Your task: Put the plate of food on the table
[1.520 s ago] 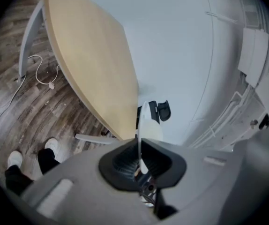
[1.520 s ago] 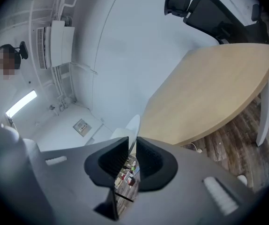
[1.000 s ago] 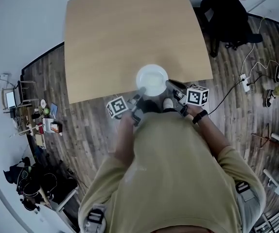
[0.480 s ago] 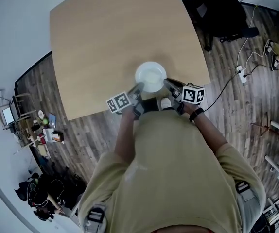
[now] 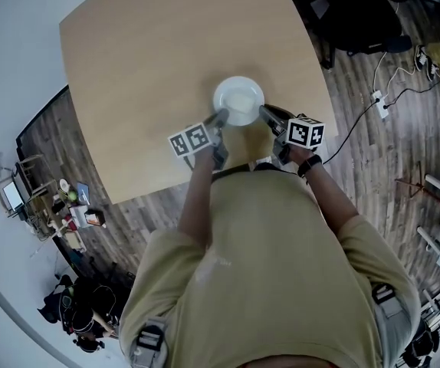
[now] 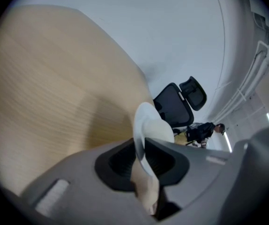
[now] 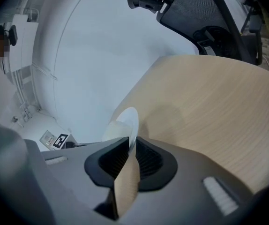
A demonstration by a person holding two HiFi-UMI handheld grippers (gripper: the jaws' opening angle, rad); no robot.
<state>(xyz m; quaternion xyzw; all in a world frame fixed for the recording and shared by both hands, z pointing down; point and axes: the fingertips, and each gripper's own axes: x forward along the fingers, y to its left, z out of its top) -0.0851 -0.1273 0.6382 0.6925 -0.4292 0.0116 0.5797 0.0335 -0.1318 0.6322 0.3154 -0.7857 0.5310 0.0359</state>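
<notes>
A white plate (image 5: 239, 100) with pale food in it lies on the light wooden table (image 5: 151, 44), a little in from the near edge. My left gripper (image 5: 218, 119) is at the plate's left rim and my right gripper (image 5: 266, 113) at its right rim. In the left gripper view the plate (image 6: 146, 125) has its rim between the jaws of the left gripper (image 6: 140, 156); they are opening, and a thin gap shows beside the rim. In the right gripper view my right gripper (image 7: 132, 149) is shut tight on the rim of the plate (image 7: 125, 123).
A black office chair (image 5: 350, 14) stands past the table's far right corner and also shows as a chair (image 6: 174, 104) in the left gripper view. A power strip with cables (image 5: 379, 98) lies on the wooden floor at the right. Clutter (image 5: 67, 205) sits on the floor at the left.
The plate and both grippers have moved from the table's near edge further in over the tabletop. The person has stepped closer to the table.
</notes>
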